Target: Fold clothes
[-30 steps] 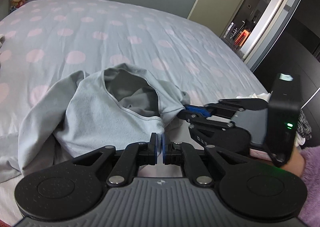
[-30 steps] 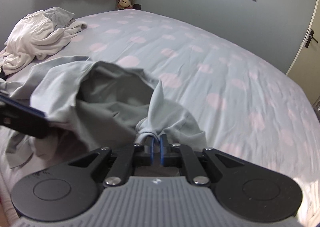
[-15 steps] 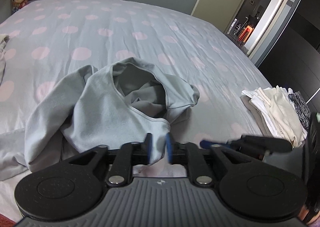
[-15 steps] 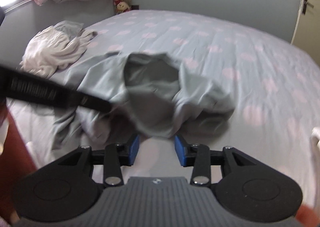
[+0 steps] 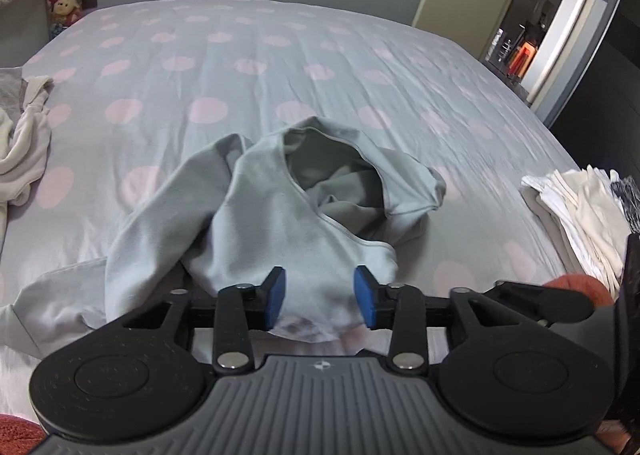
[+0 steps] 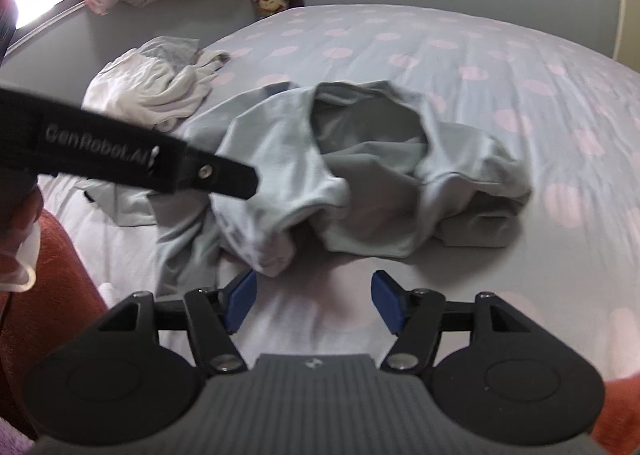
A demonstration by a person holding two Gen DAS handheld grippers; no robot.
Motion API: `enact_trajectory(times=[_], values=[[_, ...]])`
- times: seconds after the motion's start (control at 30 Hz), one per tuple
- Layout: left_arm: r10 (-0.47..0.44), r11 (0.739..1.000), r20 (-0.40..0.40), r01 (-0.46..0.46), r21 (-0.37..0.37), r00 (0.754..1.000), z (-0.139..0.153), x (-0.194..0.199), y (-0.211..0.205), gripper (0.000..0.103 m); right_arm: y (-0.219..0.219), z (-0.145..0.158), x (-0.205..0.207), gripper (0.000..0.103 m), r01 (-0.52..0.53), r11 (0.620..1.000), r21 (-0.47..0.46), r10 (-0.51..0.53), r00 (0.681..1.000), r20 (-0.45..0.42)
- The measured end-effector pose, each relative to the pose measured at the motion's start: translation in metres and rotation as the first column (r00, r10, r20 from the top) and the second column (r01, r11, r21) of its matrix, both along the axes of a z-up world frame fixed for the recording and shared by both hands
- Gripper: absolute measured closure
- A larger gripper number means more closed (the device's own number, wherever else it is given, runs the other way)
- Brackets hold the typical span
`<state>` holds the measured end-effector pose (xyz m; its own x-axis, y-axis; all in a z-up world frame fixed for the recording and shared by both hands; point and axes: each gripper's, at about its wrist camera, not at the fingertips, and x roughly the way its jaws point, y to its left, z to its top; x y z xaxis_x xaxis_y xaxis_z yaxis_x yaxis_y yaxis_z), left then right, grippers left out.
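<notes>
While jaws gape, left gripper (image 5: 320, 297) straddles grey shirt (image 5: 280, 223) hem — right gripper (image 6: 312, 301) clear.

- Pale grey-blue garment (image 5: 260, 231) (image 6: 280, 159): lying crumpled in a loose heap on the bed, unfolded; its hemmed opening is gaping upward toward 12 o'clock, showing the darker inner face of the cloth.
- One part of it is trailing flat toward 8 o'clock in the left wrist view; the nearest edge is lying at 6 o'clock.
- Cream and grey clothes (image 5: 20, 143) (image 6: 156, 91): lying bunched and unfolded at 9 o'clock of the garment, apart from it.
- Stack of folded light clothes (image 5: 580, 215): lying at 3 o'clock, well apart.
</notes>
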<state>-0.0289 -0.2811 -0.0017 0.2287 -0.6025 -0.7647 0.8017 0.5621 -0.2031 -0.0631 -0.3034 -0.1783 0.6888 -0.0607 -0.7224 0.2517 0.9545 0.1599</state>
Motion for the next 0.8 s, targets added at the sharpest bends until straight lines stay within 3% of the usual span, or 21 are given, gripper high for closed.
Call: enact_trajectory(times=[0.37, 0.63, 0.67, 0.73, 0.8], values=[[-0.006, 0.999, -0.02, 0.005, -0.042, 1.0, 0.012, 0.023, 0.018, 0.063, 0.002, 0.002, 0.01, 0.036, 0.027, 0.995, 0.098, -0.028, 1.0, 0.008], [0.017, 1.0, -0.012, -0.017, -0.016, 1.0, 0.008, 0.025, 0.016, 0.063, -0.013, 0.002, 0.016, 0.038, 0.082, 0.976, 0.2, -0.095, 0.994, 0.057], [0.021, 1.0, -0.004, -0.021, -0.005, 1.0, 0.007, 0.024, 0.015, 0.063, -0.015, 0.002, 0.018, 0.041, 0.086, 0.974, 0.212, -0.101, 0.993, 0.061], [0.03, 0.999, 0.012, -0.03, 0.016, 0.999, 0.004, 0.024, 0.014, 0.063, -0.017, 0.001, 0.023, 0.061, 0.087, 0.971, 0.221, -0.102, 0.993, 0.058], [0.035, 0.999, 0.02, -0.035, 0.029, 0.999, 0.002, 0.024, 0.014, 0.063, -0.018, 0.001, 0.027, 0.089, 0.095, 0.974, 0.206, -0.106, 0.993, 0.047]])
